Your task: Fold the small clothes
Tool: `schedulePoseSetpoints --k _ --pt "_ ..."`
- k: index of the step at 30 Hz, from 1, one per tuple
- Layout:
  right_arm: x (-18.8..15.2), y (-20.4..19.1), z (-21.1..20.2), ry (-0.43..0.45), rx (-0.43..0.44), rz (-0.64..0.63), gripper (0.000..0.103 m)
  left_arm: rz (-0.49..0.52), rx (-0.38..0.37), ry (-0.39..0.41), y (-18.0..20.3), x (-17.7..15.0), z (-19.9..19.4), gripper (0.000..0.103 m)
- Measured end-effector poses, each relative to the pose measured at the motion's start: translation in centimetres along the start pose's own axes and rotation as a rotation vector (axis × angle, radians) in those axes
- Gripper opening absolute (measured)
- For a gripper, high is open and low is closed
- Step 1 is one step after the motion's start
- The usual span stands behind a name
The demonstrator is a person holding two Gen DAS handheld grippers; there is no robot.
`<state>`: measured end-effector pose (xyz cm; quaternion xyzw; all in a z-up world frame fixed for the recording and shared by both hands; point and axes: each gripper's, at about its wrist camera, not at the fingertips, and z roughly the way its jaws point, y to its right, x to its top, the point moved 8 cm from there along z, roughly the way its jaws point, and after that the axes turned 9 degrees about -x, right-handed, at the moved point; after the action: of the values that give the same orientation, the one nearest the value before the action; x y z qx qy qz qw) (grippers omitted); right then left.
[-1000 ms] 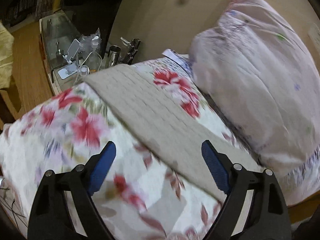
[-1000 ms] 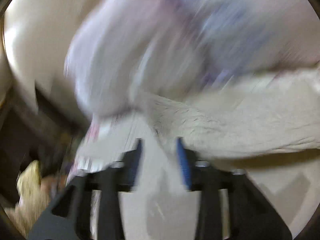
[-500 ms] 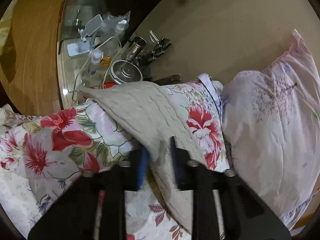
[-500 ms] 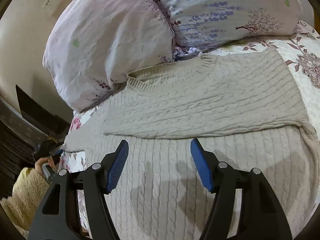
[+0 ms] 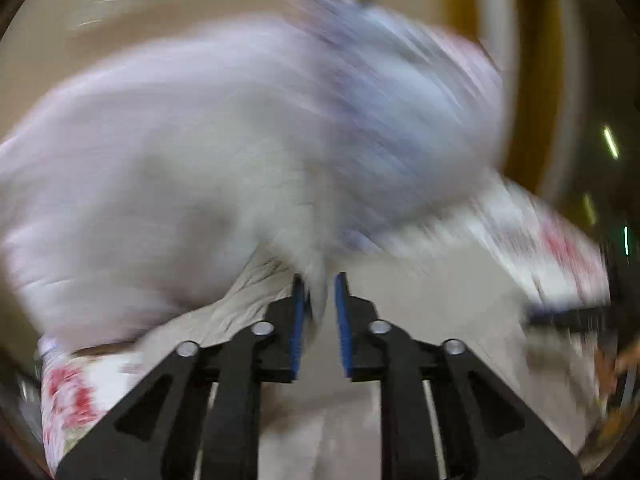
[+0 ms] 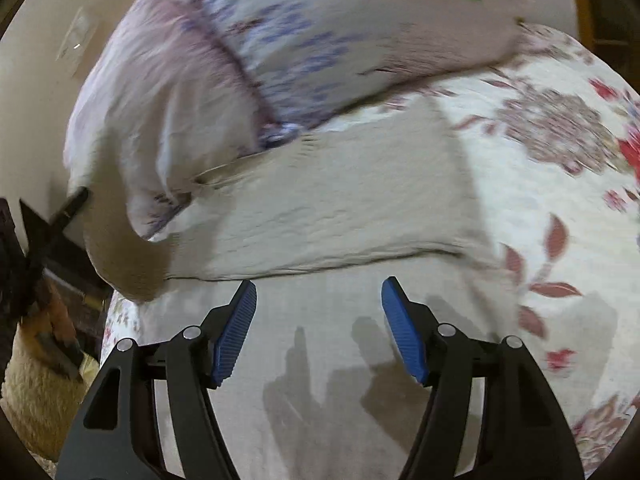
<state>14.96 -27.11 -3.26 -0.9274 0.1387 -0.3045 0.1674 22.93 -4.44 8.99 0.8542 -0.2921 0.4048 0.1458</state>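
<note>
A beige cable-knit sweater (image 6: 340,216) lies on the floral bedspread (image 6: 540,184), with one part folded across the body. My right gripper (image 6: 319,312) is open and empty just above the sweater's lower part. In the blurred left wrist view, my left gripper (image 5: 319,300) is shut on a bunched piece of the sweater (image 5: 256,280), which rises between the blue pads (image 5: 298,320) and trails off to the left.
Two pale lilac pillows (image 6: 248,48) lie against the wall behind the sweater; they also fill the left wrist view (image 5: 240,140). The bed's left edge (image 6: 116,308) drops to dark furniture and a fuzzy yellow thing (image 6: 36,392).
My left gripper closed on the sweater's sleeve and has swung it fast toward the pillows. My right gripper stayed open and drifted slightly over the sweater.
</note>
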Motion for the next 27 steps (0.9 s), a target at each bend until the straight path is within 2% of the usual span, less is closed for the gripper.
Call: schedulePoseSetpoints --k 1,3,5,6,9,11,12,13,15,16,17,19,20,22,24,25,26,27 --pt "-0.1 0.7 -0.1 -0.004 -0.009 0.008 0.067 0.032 -0.022 -0.072 2.6 -1.5 1.8 0.018" --pt "-0.3 2.6 -1.0 0.003 -0.021 0.026 0.067 -0.017 -0.044 -0.105 3.1 -3.8 1.7 0.026" --pt "-0.6 4.5 -2.2 0.015 -0.041 0.029 0.067 -0.117 0.01 -0.102 0.8 -6.1 -0.3 0.058" --pt "-1.1 5.8 -2.7 0.011 -0.059 0.037 0.067 -0.19 0.063 -0.104 -1.2 -7.9 -2.0 0.064" --pt "-3.1 9.0 -3.7 -0.034 -0.066 0.103 0.067 -0.368 0.157 -0.161 -5.2 -13.5 -5.8 0.072" --pt "-4.8 10.2 -3.8 -0.081 -0.035 0.145 0.066 -0.505 0.162 -0.209 -6.6 -18.0 -7.9 0.072" --pt "-5.9 10.4 -3.8 -0.112 -0.006 0.159 0.064 -0.544 0.158 -0.226 -6.6 -19.4 -8.3 0.072" --pt "-7.1 10.2 -3.7 -0.149 0.032 0.17 0.056 -0.586 0.15 -0.243 -6.4 -21.0 -8.8 0.072" --pt "-9.4 9.4 -3.5 -0.221 0.116 0.178 0.05 -0.65 0.109 -0.263 -4.9 -23.7 -9.4 0.069" --pt "-10.4 8.7 -3.8 -0.241 0.164 0.176 0.046 -0.674 0.081 -0.265 -3.9 -24.5 -9.5 0.062" --pt "-11.6 8.1 -3.8 -0.283 0.212 0.174 0.043 -0.714 0.027 -0.265 -2.6 -25.5 -9.7 0.049" --pt "-13.6 7.2 -3.9 -0.351 0.274 0.173 0.03 -0.736 -0.012 -0.246 -0.4 -26.1 -10.4 0.044" --pt "-14.5 6.7 -3.9 -0.381 0.306 0.172 0.028 -0.756 -0.036 -0.241 0.4 -26.5 -10.6 0.035" --pt "-15.9 5.7 -4.1 -0.429 0.358 0.157 0.014 -0.802 -0.074 -0.239 1.3 -27.3 -10.9 0.028" --pt "-15.6 4.8 -4.3 -0.422 0.393 0.148 0.009 -0.831 -0.088 -0.224 2.1 -27.7 -11.1 0.026" --pt "-15.0 4.5 -4.4 -0.405 0.411 0.148 0.009 -0.842 -0.098 -0.224 2.4 -27.7 -10.9 0.022" --pt "-14.0 4.0 -4.6 -0.376 0.427 0.144 0.008 -0.854 -0.116 -0.226 2.6 -27.6 -10.8 0.012" --pt "-13.3 3.7 -4.7 -0.357 0.434 0.138 0.008 -0.863 -0.139 -0.227 2.9 -27.3 -10.5 0.012"
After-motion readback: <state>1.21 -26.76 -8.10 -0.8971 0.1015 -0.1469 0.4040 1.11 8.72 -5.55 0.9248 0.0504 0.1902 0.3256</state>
